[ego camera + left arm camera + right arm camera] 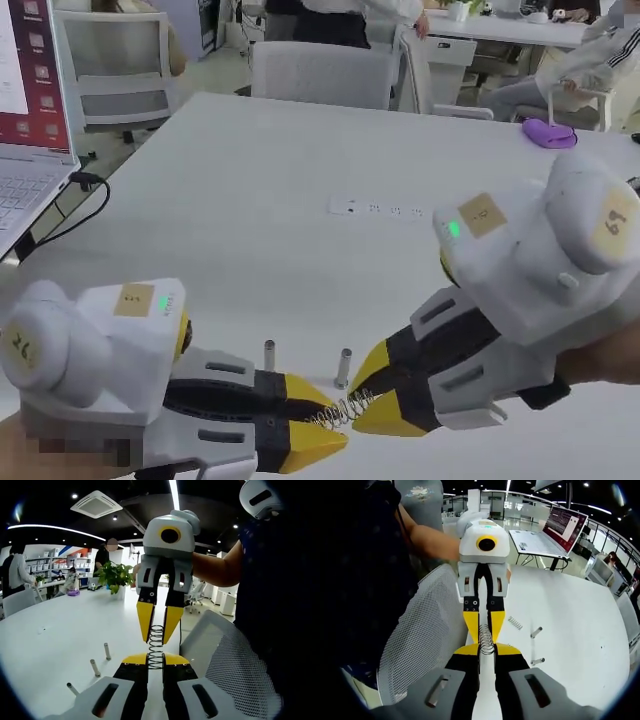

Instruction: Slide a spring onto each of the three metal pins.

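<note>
The left gripper (318,420) has its fingers closed on one end of a spring (345,408). The spring hangs in the air above the table (300,180), just in front of two upright pins (269,352). The right gripper (372,402) has its fingers shut on the spring's other end.

The left gripper view shows all three pins (94,667), and each is bare. A second spring (515,623) lies loose on the table near them.

By my judgement the task is barely begun. One spring is picked up but not yet threaded, so all three pins remain to be fitted.
</note>
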